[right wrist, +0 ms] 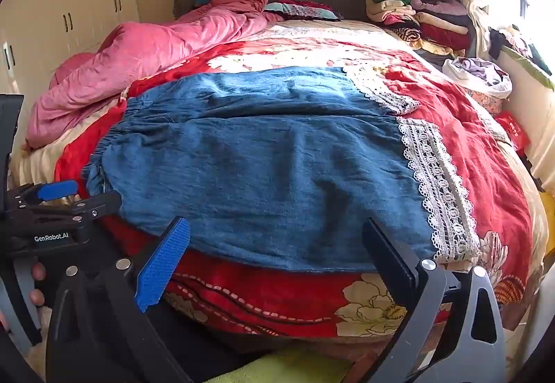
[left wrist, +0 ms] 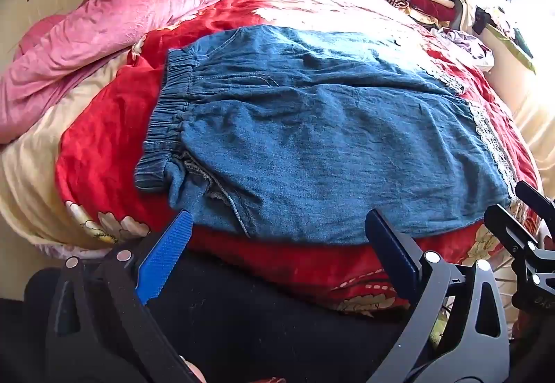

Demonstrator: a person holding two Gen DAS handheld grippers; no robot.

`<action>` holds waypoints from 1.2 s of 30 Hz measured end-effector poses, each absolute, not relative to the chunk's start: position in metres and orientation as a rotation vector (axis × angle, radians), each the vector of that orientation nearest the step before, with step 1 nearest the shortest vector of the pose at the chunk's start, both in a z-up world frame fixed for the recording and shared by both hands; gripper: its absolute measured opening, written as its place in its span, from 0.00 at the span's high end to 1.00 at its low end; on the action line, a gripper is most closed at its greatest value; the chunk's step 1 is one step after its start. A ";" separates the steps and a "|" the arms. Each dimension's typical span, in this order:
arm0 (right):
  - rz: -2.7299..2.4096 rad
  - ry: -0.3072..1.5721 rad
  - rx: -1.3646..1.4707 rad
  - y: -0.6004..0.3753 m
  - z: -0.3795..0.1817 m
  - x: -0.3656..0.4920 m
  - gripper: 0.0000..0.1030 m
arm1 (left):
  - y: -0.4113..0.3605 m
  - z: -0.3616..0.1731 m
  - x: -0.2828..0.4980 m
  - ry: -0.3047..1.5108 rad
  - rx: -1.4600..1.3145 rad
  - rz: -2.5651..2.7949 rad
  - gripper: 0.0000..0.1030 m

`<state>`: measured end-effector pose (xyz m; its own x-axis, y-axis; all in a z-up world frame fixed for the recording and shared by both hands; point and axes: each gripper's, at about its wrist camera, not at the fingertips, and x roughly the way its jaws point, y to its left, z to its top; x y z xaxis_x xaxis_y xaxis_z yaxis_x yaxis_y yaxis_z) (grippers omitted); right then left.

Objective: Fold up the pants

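Bed with red floral quilt [left wrist: 104, 147], blue pants [left wrist: 312, 140] spread flat across it.
Left wrist view: left gripper [left wrist: 277, 237] spread, empty, at the near edge by the waistband; long axis runs left-right. Right wrist view: right gripper [right wrist: 277, 240] spread, nearer the lace hems [right wrist: 440, 188]; open quilt beyond.

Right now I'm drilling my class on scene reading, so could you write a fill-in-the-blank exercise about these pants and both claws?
1. The blue pants lie spread flat on a red floral ____.
2. The hem of each leg is trimmed with white ____.
3. The left claw and the right claw both stand ____, holding nothing.
4. The elastic waistband lies on the side of the ____ claw.

Missing words: bedspread; lace; open; left
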<state>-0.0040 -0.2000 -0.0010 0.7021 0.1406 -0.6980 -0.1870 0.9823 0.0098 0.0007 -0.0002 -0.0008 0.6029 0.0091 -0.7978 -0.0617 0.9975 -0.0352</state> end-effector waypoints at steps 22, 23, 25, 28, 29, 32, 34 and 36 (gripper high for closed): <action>0.177 0.763 -0.049 -0.201 0.002 -0.007 0.04 | -0.001 0.003 -0.001 0.909 -0.062 0.034 0.09; 0.178 0.761 -0.049 -0.201 0.002 -0.007 0.04 | -0.001 0.003 -0.001 0.908 -0.062 0.036 0.09; 0.179 0.759 -0.052 -0.201 0.003 -0.006 0.04 | 0.000 0.004 -0.001 0.907 -0.063 0.036 0.09; 0.177 0.760 -0.052 -0.201 0.002 -0.006 0.04 | 0.000 0.004 -0.001 0.907 -0.064 0.037 0.09; 0.177 0.761 -0.053 -0.201 0.002 -0.006 0.04 | 0.000 0.004 -0.001 0.908 -0.063 0.038 0.09; 0.177 0.759 -0.057 -0.201 0.002 -0.006 0.04 | 0.000 0.004 -0.001 0.907 -0.063 0.038 0.09; 0.179 0.757 -0.059 -0.200 0.002 -0.007 0.04 | 0.000 0.004 -0.001 0.906 -0.063 0.039 0.09; 0.179 0.757 -0.060 -0.200 0.002 -0.007 0.04 | 0.000 0.004 -0.001 0.907 -0.063 0.038 0.09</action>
<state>-0.0066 -0.2001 0.0019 0.7124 0.1395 -0.6877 -0.1828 0.9831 0.0100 -0.0008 0.0004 0.0043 0.6160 0.0060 -0.7877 -0.0593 0.9975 -0.0388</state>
